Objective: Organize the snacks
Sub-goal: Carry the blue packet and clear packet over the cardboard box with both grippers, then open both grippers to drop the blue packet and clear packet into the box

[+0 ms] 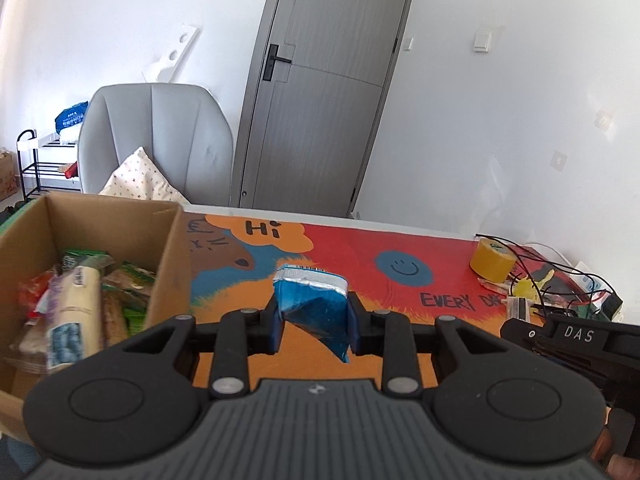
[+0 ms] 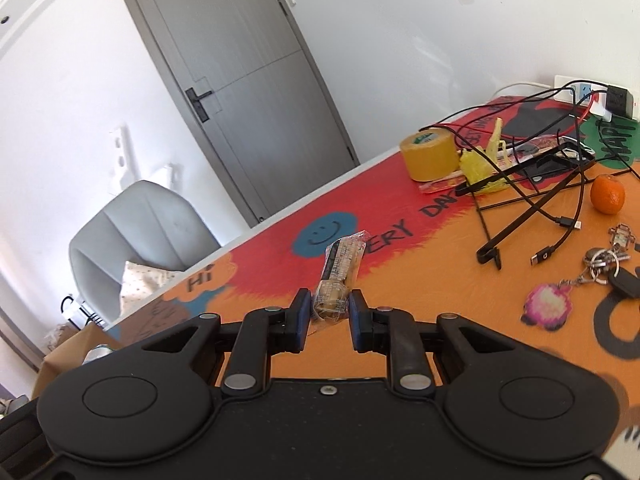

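The left gripper [image 1: 312, 320] is clamped on a blue snack packet [image 1: 311, 300], the right gripper [image 2: 329, 312] on a clear-wrapped snack bar [image 2: 339, 272]; both are held above the surface [image 1: 400, 276]. Step in hand: transfer. The next move calls for positioning over the cardboard box [image 1: 168, 264], then release. Legible surface writing: "Hi", "EVERY DA".
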The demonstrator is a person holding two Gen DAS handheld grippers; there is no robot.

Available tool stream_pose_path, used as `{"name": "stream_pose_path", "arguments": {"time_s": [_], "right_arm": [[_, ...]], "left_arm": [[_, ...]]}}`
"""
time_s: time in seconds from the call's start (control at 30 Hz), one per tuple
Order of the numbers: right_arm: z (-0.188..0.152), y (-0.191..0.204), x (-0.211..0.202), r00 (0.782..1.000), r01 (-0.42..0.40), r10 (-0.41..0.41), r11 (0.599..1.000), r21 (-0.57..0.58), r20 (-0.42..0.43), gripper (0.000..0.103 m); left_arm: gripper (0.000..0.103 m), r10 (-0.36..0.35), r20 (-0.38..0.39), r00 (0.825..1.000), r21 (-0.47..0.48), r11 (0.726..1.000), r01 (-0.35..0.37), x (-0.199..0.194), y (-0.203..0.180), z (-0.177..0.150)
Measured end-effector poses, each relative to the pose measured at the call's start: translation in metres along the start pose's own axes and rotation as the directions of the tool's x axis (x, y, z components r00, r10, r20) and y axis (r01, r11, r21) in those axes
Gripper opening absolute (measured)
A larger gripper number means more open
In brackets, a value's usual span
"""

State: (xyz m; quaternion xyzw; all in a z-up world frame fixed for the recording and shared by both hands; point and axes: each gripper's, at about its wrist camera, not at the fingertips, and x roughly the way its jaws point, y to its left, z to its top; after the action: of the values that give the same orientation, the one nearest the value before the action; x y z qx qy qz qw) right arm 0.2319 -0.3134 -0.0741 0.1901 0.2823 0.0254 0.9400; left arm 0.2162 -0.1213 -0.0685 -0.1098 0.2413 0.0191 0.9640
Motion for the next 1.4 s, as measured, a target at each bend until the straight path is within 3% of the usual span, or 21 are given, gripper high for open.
{"name": "stream_pose_path", "arguments": {"time_s": [0.83, 1.4], "right_arm": [[-0.033, 0.091, -0.057, 0.985, -0.162, 0.168, 0.978, -0.129, 0.036, 0.022], [-0.052, 0.163, -0.044, 0.962, -0.272, 0.27, 0.934, -0.231, -0.04, 0.022]], "left_arm": [[0.03, 0.05, 0.095, 0.994, -0.05, 0.998, -0.045, -0.09, 0.089, 0.024], [0.03, 0.111, 0.024, 0.994, -0.106, 0.988, -0.108, -0.085, 0.151, 0.025]]}}
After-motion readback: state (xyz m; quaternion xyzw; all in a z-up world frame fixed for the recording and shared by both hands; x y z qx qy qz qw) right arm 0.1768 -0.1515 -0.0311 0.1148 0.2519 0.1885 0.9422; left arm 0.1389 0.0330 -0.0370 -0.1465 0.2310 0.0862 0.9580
